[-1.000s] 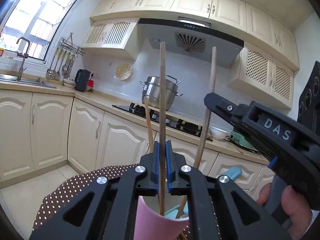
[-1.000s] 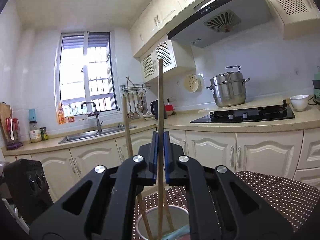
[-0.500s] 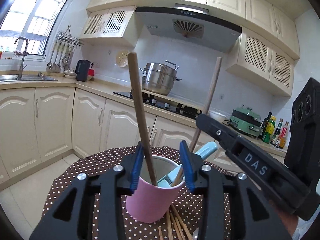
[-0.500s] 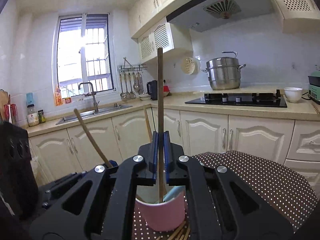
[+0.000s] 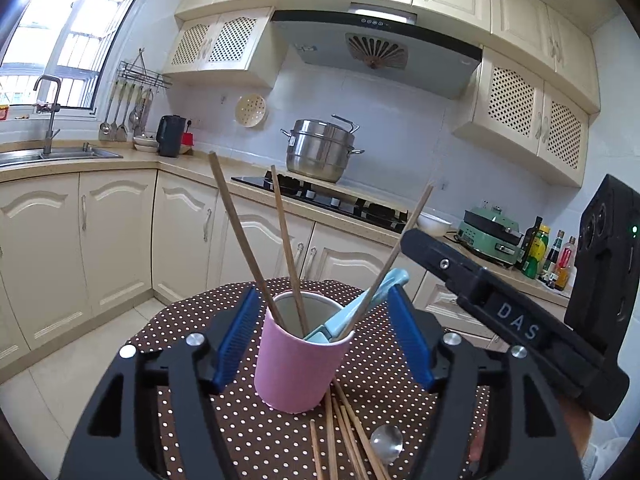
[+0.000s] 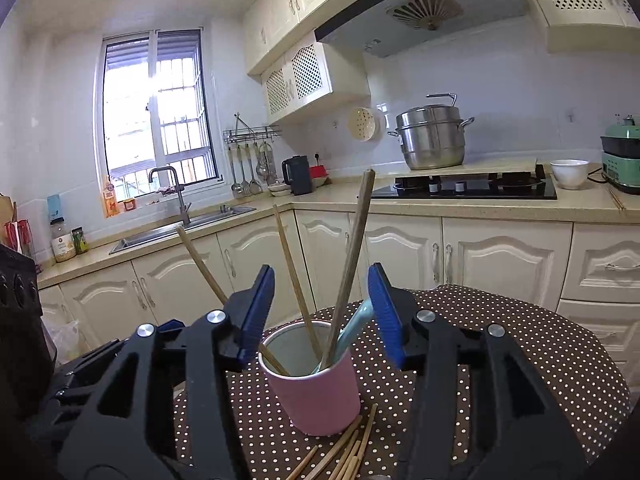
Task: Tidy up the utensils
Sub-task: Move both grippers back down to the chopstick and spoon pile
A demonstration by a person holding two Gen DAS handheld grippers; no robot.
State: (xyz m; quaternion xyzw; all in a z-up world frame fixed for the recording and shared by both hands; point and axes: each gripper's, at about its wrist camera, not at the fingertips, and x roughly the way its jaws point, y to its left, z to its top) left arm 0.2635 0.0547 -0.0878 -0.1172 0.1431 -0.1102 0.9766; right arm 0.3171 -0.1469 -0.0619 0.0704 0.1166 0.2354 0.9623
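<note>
Pink cup (image 5: 298, 364) stands between my left gripper (image 5: 320, 340) fingers, untouched, three chopsticks (image 5: 240, 236) and blue spoon (image 5: 360, 308) leaning inside. Loose chopsticks (image 5: 344, 436) and metal spoon (image 5: 386, 442) lie just below on dotted tablecloth (image 5: 248, 428). My right gripper (image 6: 320, 316) spread wide, flanking cup rim, holding nothing.

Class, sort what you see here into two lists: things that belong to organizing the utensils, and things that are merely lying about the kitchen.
Belongs to the job:
pink cup
chopsticks standing in the cup
blue spoon
loose chopsticks on the table
metal spoon

Just lying about:
steel steamer pot
black kettle
white bowl
green cooker
</note>
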